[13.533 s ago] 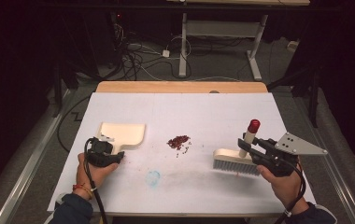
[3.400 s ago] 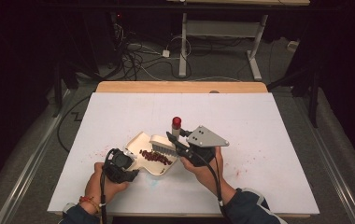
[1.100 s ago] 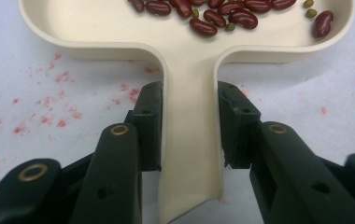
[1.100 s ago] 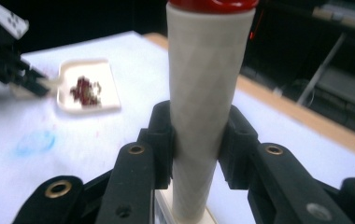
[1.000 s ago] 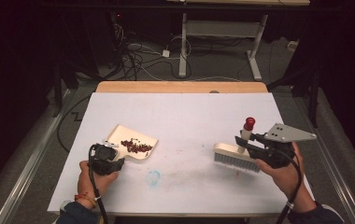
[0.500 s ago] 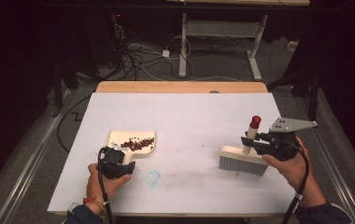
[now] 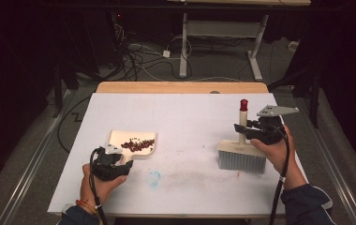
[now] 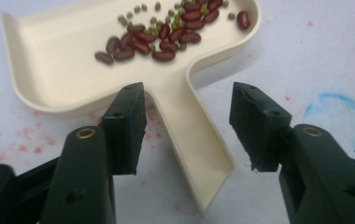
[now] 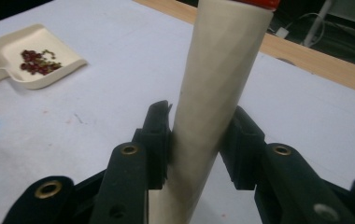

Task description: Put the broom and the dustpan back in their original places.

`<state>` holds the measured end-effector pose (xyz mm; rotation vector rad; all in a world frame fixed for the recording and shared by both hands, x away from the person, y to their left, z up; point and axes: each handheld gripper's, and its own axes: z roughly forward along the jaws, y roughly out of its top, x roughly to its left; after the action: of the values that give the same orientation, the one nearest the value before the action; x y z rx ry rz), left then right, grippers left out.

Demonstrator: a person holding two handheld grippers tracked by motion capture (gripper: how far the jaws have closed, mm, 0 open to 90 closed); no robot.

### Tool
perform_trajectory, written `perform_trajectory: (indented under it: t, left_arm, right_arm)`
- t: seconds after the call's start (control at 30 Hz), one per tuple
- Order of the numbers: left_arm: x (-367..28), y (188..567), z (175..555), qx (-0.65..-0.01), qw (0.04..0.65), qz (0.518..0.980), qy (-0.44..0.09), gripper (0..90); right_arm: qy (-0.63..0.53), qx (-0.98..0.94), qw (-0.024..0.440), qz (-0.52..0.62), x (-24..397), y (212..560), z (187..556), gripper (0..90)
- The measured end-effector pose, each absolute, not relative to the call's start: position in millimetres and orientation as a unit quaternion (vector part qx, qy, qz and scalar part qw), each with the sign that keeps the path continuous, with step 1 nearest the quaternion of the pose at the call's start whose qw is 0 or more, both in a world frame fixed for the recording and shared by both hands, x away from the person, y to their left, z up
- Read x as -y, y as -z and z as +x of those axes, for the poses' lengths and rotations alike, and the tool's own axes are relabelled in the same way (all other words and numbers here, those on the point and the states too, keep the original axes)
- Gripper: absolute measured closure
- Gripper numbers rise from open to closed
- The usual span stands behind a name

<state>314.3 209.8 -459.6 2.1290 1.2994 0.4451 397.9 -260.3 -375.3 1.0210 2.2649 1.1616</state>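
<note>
A cream dustpan (image 7: 120, 138) lies flat on the white table, holding red beans (image 7: 137, 144) and small green ones (image 8: 166, 35). My left gripper (image 7: 114, 152) is open; its jaws have just been opening and stand on either side of the pan's handle (image 8: 185, 121) without touching it. At the right, a brush (image 7: 241, 159) stands on its bristles, its cream handle (image 9: 217, 79) upright with a red cap (image 7: 244, 104). My right gripper (image 9: 196, 140) holds that handle low down. Its jaws have just begun opening, but the pads still lie against the handle.
The white table (image 7: 190, 112) has a wooden strip (image 7: 181, 87) along its far edge. A blue chalk ring (image 7: 154, 177) and faint red specks mark the surface near the left hand. Cables and a desk frame (image 7: 223, 33) are on the floor beyond.
The left jaws have opened off the dustpan handle, leaving the pan resting on the table. The right hand has carried the brush a little farther right and nearer.
</note>
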Motion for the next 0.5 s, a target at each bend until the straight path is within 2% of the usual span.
perform_trajectory:
  t: [0.17,0.23,0.33,0.5]
  left_arm:
    - [-219,455,304,-0.457,0.33,0.803,-0.194,38.3]
    - [-221,455,298,-0.445,0.336,0.803,-0.21,31.5]
    - [-224,457,290,-0.426,0.334,0.807,-0.236,26.0]
    - [-232,459,278,-0.394,0.337,0.812,-0.269,22.2]
  right_arm:
    - [-0.404,-0.806,0.21,0.378,261,379,407,63.6]
    - [-0.397,-0.807,0.214,0.381,261,381,412,63.1]
    - [-0.385,-0.806,0.218,0.394,262,385,422,62.0]
    - [-0.37,-0.803,0.227,0.409,260,394,435,59.5]
